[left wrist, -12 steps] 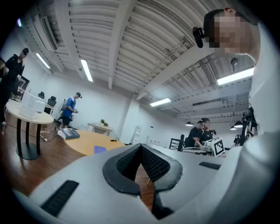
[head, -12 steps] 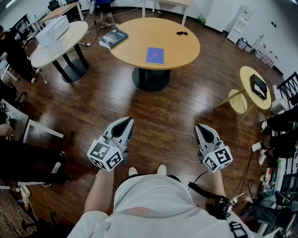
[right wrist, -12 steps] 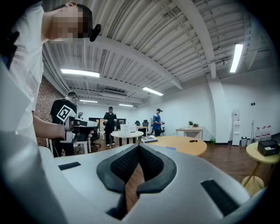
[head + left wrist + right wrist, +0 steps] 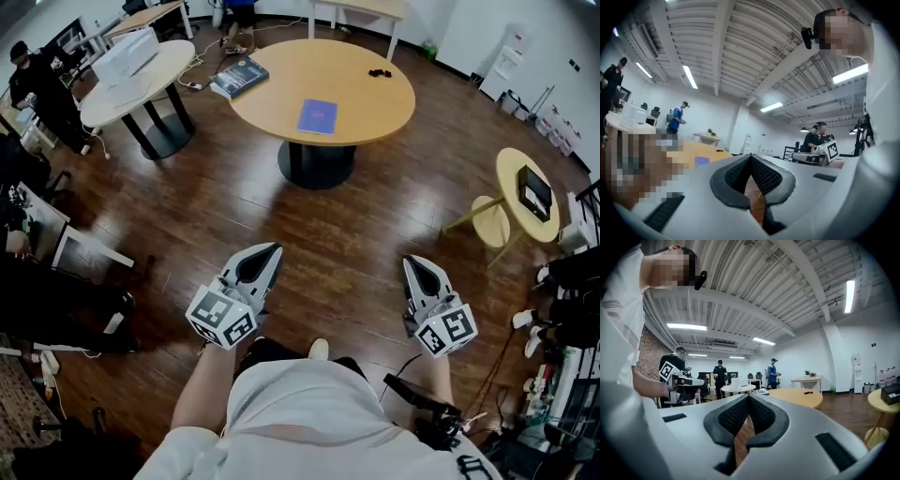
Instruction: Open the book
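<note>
While the person stands on the dark wood floor point(image 4: 375, 225), both tools are held out level ahead of the white shirt, and neither one is anywhere near the work. Look at the left gripper point(image 4: 271, 249): its own view shows the 2 ribbed black pads pressed together at the tip, nothing pinched between them, only floor showing through the gap lower down. Same story for the right gripper point(image 4: 412, 261), jaws closed tip to tip and empty, its marker cube nearest the person's body. The 2 grippers sit side by side, well apart from each other. Up ahead, the blue book point(image 4: 318, 116) lies flat and closed near the middle of the round wooden table point(image 4: 375, 112), well away from both grippers, with open floor in between. On that table's left edge rests a dark-covered book point(image 4: 240, 76), also closed, and toward the far right side sits a small black object point(image 4: 379, 72), too small to identify. Off to the left, a white round table point(image 4: 150, 89) carries a white box point(image 4: 125, 54). On the right, a small yellow round table point(image 4: 514, 169) holds a flat black device point(image 4: 535, 193).
</note>
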`<state>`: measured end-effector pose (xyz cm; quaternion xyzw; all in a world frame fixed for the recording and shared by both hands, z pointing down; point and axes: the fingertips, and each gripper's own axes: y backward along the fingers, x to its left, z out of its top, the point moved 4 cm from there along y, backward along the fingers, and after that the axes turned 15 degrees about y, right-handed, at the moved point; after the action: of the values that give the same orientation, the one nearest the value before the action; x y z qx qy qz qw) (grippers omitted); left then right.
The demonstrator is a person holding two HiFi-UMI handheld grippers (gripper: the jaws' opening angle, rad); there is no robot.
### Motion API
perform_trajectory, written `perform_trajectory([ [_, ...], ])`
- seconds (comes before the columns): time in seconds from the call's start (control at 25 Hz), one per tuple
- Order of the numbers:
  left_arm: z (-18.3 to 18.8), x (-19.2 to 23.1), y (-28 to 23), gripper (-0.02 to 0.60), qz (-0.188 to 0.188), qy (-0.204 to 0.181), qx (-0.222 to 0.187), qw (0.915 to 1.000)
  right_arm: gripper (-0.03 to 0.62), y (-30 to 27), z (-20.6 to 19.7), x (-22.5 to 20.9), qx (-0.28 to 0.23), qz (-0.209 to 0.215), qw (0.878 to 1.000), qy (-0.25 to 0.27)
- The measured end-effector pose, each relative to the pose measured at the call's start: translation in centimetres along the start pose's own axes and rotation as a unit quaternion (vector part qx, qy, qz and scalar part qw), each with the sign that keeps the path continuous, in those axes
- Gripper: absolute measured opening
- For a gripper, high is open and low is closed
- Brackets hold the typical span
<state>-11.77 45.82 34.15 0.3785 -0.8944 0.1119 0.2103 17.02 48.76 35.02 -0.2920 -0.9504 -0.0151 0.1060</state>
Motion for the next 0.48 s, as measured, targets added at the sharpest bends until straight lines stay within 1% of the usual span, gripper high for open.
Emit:
perform_trajectory([
  [0.08, -0.2, -0.9, -0.6, 0.009, -0.008, 0.004, -0.005, 0.9999, -0.005, -0.2, -0.2, -0.8, -0.005, 0.002, 1.000, -0.007],
  [0.28, -0.7, -0.9, -2.2, 0.009, 0.007, 0.011, 0.004, 0.9999, -0.004, -1.1, -2.2, -0.8, 0.003, 0.021, 0.999, -0.035],
  [0.4, -0.3, 0.0, -3.2, 0.009, 0.009, 0.006, 0.004, 0.9999, -0.003, -2.2, -3.2, -1.3, 0.010, 0.025, 0.999, -0.042],
  [0.48, 0.0, 1.4, -3.8, 0.009, 0.013, 0.010, 0.000, 0.9999, -0.003, -3.3, -3.4, -2.1, 0.015, 0.021, 0.999, -0.039],
])
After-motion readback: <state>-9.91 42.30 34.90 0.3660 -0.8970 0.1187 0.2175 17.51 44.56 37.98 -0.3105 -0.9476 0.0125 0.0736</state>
